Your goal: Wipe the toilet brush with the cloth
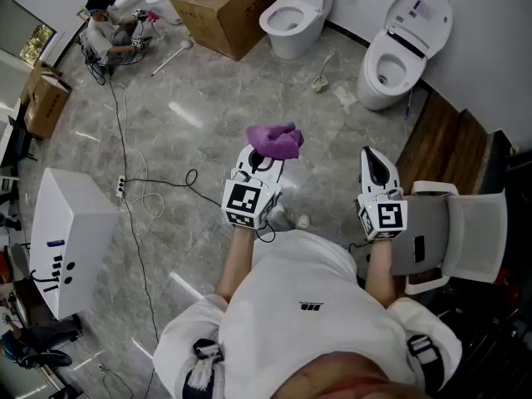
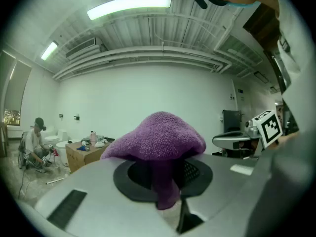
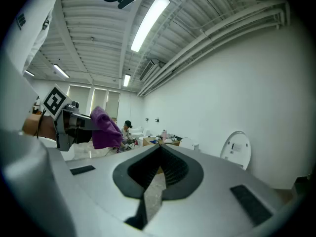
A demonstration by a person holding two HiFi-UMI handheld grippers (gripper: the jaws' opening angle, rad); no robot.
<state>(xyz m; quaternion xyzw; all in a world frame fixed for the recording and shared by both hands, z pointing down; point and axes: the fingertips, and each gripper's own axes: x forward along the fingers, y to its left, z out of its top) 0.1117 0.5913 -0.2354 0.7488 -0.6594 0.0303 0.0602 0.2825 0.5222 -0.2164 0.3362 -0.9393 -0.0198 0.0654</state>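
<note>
A purple cloth (image 1: 276,140) hangs bunched from the tip of my left gripper (image 1: 266,156), which is shut on it. In the left gripper view the cloth (image 2: 158,139) drapes over the closed jaws and hides their tips. My right gripper (image 1: 373,158) is level beside it, shut, with nothing between its fingers (image 3: 170,169). The right gripper view shows the cloth (image 3: 104,128) off to the left. A small white item with a thin handle (image 1: 320,80), possibly the toilet brush, lies on the floor far ahead between two toilets.
Two white toilets (image 1: 295,15) (image 1: 397,48) stand along the far wall, the right one with its lid up. A cardboard box (image 1: 233,8) and a seated person (image 1: 108,33) are at the back left. Cables (image 1: 150,191) cross the floor. A white cabinet (image 1: 71,239) stands left and a grey chair (image 1: 453,235) right.
</note>
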